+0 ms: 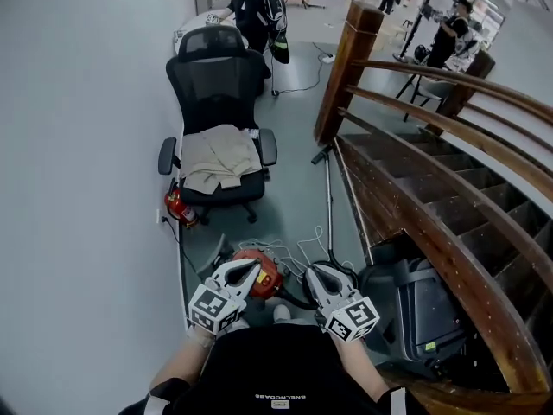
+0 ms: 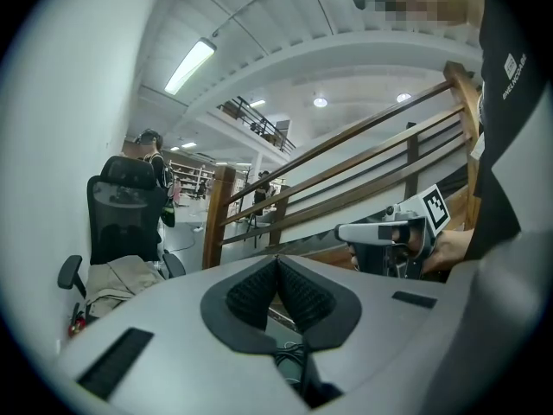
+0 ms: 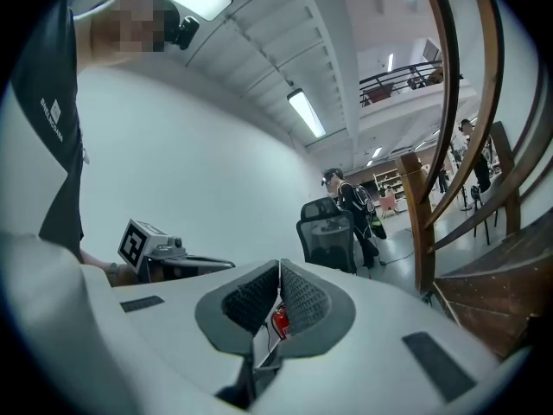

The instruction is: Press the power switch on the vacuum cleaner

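In the head view a red canister vacuum cleaner sits on the grey floor below me, partly hidden by my left gripper. Its black hose loops to a thin wand lying toward the stairs. I cannot make out its power switch. My right gripper hovers just right of the canister. Both are held well above the floor. In the left gripper view the left gripper has its jaws together with nothing between them. The right gripper in its own view is likewise shut and empty.
A black office chair with beige cloth stands ahead by the white wall. A red fire extinguisher rests beside it. A wooden staircase runs along the right, with a black case under it. White cable lies loose; people stand far off.
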Tool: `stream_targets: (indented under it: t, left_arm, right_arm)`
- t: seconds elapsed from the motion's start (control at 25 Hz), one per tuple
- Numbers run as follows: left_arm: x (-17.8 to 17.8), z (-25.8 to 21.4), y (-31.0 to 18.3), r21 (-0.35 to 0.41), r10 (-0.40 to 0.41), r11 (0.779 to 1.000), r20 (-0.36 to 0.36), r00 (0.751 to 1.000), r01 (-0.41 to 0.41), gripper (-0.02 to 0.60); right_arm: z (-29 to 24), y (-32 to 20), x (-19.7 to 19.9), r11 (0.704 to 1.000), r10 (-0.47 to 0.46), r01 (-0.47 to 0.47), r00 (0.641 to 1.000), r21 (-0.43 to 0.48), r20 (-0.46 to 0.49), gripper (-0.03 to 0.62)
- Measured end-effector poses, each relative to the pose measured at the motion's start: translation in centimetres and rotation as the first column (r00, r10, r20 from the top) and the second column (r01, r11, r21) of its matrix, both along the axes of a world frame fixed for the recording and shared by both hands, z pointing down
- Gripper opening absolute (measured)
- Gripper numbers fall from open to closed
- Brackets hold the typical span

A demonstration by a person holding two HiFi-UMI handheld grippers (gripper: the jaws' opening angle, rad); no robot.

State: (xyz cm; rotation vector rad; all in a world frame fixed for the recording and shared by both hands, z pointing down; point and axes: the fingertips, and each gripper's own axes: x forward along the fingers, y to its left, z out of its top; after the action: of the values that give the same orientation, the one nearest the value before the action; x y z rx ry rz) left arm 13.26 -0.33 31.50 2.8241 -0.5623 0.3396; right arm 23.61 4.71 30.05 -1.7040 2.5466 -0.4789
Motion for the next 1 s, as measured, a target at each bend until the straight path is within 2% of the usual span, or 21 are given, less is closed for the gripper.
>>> stream_targets:
  t: [0.36,1.0]
  left_arm:
    - [1.5,-0.2,-0.3,0.005,0.021,1.000,-0.001,1.000,-0.021,0.015]
    - [0.7,0.1,-0.8,0.001,0.015,1.000,0.013,1.000,-0.015,0.015]
  right_arm:
    - [-0.1,0.1,1.9,0.998,0.063,-0.064,0.996,0.012,0.070,0.029]
    - [0.7,-0.6,1.7,0.997,0.075,-0.075,0.994,-0.002,0.079,0.028]
